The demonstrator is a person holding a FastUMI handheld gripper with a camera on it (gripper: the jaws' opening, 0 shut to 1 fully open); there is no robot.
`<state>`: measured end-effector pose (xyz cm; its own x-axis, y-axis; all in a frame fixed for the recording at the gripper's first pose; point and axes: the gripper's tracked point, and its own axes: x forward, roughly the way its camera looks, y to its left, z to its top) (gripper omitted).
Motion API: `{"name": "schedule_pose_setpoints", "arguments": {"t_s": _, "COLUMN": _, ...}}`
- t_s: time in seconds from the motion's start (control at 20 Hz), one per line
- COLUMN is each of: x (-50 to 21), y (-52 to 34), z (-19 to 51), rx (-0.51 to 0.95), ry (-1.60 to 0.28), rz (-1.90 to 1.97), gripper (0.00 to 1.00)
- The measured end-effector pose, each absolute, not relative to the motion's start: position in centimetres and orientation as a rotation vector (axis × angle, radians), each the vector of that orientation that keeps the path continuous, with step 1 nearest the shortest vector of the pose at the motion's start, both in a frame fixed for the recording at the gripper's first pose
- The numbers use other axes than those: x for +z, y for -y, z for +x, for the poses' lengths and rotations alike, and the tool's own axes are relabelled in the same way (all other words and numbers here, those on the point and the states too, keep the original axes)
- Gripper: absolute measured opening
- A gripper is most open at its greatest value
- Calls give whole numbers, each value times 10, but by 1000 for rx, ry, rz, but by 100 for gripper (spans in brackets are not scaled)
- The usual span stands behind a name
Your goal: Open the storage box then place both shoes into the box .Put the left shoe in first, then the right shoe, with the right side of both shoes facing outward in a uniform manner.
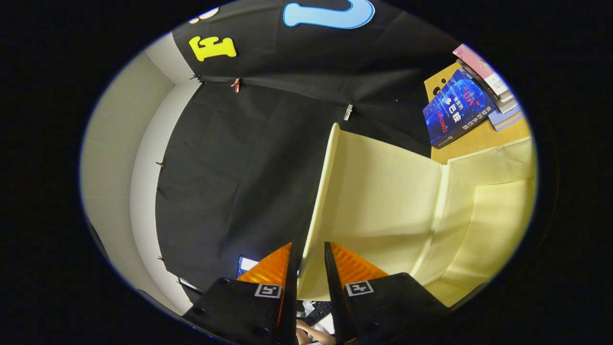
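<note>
The pale yellow storage box (495, 218) stands open just ahead of the fingers. Its lid (383, 191) is swung up and stands nearly on edge. The lid's thin front rim runs down between my two fingers. My gripper (309, 250) is shut on that rim, with one finger on the lid's outer face and the other on its inner face. The inside of the box beyond the lid looks bare where I can see it.
A wooden table (479, 139) carries the box. Beyond the box lie a blue book (455, 112) and a short stack of books (488, 81). A lit screen (246, 263) and a keyboard (317, 314) lie behind the fingers, with a person's hand (313, 336) nearby.
</note>
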<state>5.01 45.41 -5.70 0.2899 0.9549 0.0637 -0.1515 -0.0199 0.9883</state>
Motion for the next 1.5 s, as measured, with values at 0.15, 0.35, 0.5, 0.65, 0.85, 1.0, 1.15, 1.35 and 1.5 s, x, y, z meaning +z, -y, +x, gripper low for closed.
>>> {"name": "schedule_pose_setpoints", "arguments": {"t_s": 0.15, "x": -59, "y": -459, "z": 52, "rx": 1080, "ry": -872, "rz": 1259, "gripper": 44}}
{"name": "schedule_pose_setpoints", "arguments": {"t_s": 0.35, "x": -78, "y": -440, "z": 61, "rx": 1031, "ry": -861, "rz": 1172, "gripper": 86}}
{"name": "schedule_pose_setpoints", "arguments": {"t_s": 0.5, "x": -88, "y": -428, "z": 59, "rx": 992, "ry": -821, "rz": 1079, "gripper": 97}}
{"name": "schedule_pose_setpoints", "arguments": {"t_s": 0.65, "x": -87, "y": -396, "z": 59, "rx": 947, "ry": -767, "rz": 1017, "gripper": 97}}
{"name": "schedule_pose_setpoints", "arguments": {"t_s": 0.85, "x": -107, "y": -334, "z": 48, "rx": 845, "ry": -710, "rz": 829, "gripper": 97}}
{"name": "schedule_pose_setpoints", "arguments": {"t_s": 1.0, "x": -143, "y": -274, "z": 30, "rx": 725, "ry": -712, "rz": 654, "gripper": 97}}
{"name": "schedule_pose_setpoints", "arguments": {"t_s": 1.15, "x": -189, "y": -218, "z": -8, "rx": 598, "ry": -793, "rz": 602, "gripper": 98}}
{"name": "schedule_pose_setpoints", "arguments": {"t_s": 1.35, "x": -264, "y": -154, "z": -57, "rx": 410, "ry": -909, "rz": 498, "gripper": 98}}
{"name": "schedule_pose_setpoints", "arguments": {"t_s": 1.5, "x": -306, "y": -124, "z": -85, "rx": 301, "ry": -983, "rz": 425, "gripper": 98}}
